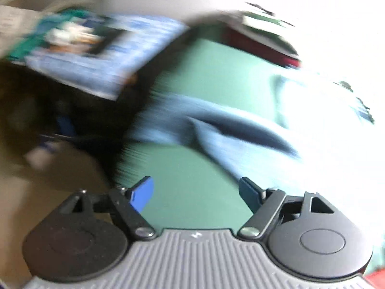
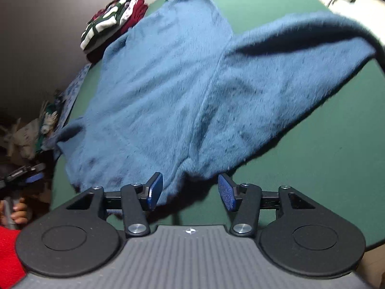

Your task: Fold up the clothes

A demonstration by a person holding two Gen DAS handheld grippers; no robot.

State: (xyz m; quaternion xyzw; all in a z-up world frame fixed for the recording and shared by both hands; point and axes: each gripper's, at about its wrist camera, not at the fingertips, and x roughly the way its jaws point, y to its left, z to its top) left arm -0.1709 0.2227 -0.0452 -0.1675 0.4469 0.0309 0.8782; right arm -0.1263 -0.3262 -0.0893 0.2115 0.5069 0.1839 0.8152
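One fuzzy blue knit sweater (image 2: pixel 168 91) spread on green table (image 2: pixel 324 144), one stack of folded clothes (image 2: pixel 113 21) beyond it, left gripper (image 1: pixel 196 192) and right gripper (image 2: pixel 190 190) both with jaws apart, empty, no legible writing.

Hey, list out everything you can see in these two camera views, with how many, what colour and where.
sweater: one, blue, spread on the table, one sleeve lifted off the surface at upper right
table: one, green top, under the sweater
folded clothes: one stack, red, white and dark green, at the far left table edge
loose clothes: a heap, mixed pale and green, off the table's left side
patterned cloth: one, blue and white, along the left table edge
box: one, blue and teal, blurred, beyond the table in the left wrist view
left claw: open, blue pads, above bare table
right claw: open, blue pads, at the sweater's near edge
hand: one, lower left, holding the other claw's handle
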